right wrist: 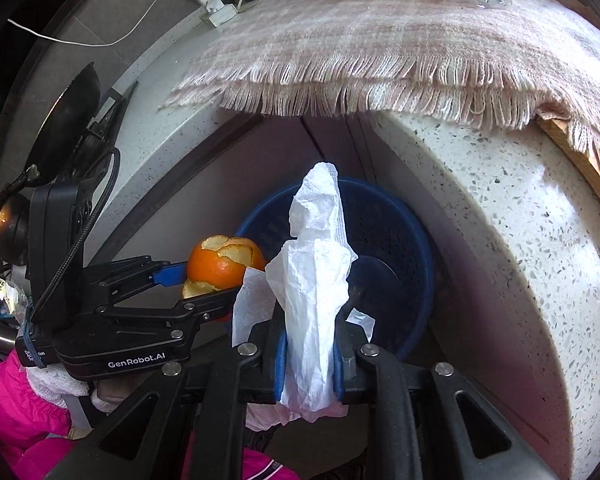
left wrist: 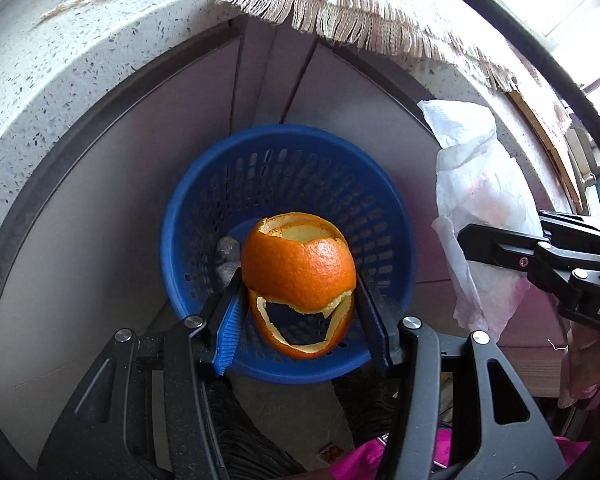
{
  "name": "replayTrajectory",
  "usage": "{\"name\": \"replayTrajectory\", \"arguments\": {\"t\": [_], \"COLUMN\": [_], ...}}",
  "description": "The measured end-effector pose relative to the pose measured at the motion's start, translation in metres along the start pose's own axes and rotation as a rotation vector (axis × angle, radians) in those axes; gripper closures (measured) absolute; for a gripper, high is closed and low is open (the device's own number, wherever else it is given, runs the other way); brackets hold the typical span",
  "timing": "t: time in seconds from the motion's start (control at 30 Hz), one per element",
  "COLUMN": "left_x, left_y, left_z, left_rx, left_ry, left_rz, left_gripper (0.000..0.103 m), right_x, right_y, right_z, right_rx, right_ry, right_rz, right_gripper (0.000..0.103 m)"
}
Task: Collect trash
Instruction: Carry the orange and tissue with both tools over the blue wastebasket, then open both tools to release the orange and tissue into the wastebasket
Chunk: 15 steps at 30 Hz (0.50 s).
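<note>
The left claw (left wrist: 298,300) pinches a hollow orange peel (left wrist: 300,276) between its two fingers, and directly beyond and below its tips sits the blue basket (left wrist: 204,200), on the floor under the speckled desk (left wrist: 60,80). The right claw (right wrist: 310,344) is pressed onto a crumpled white tissue (right wrist: 316,280), which stands up out of its fingers with the same basket just ahead of it. To do this step well, I would judge that each claw should be carried until its load hangs squarely over the basket's mouth, clear of the rim, before the fingers spread; the tissue is light and may cling to a pad or drift, so a low release near the opening seems safer. The two claws are close side by side, so letting go one at a time would avoid a knock. The peel is bright orange, a domed shell with a curling strip below and pale pith inside; the tissue is creased with a faint pink stain. Something small and grey already lies in the basket.
</note>
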State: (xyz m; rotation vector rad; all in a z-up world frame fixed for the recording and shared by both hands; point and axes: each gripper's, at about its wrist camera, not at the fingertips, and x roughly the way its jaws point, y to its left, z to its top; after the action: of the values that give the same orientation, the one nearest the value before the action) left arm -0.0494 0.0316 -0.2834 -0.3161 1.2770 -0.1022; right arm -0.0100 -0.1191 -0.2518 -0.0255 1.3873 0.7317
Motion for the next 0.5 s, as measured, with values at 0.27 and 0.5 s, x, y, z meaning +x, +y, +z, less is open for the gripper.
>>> {"name": "replayTrajectory", "arguments": {"t": [0.27, 0.5], "left_x": [0.009, 0.012], "left_y": [-0.002, 0.000], "left_z": [-0.002, 0.000], "left_rx": [0.000, 0.005], "left_ry": [0.010, 0.016], "left_rz": [-0.001, -0.005], "left_gripper": [0.050, 0.049], "right_x": [0.010, 0.009], "right_y": [-0.003, -0.003], "right_z": [-0.001, 0.002], "right_rx": [-0.001, -0.006], "right_ry": [0.015, 0.011], "right_rz": [-0.018, -0.025], "right_gripper": [0.084, 0.078]}}
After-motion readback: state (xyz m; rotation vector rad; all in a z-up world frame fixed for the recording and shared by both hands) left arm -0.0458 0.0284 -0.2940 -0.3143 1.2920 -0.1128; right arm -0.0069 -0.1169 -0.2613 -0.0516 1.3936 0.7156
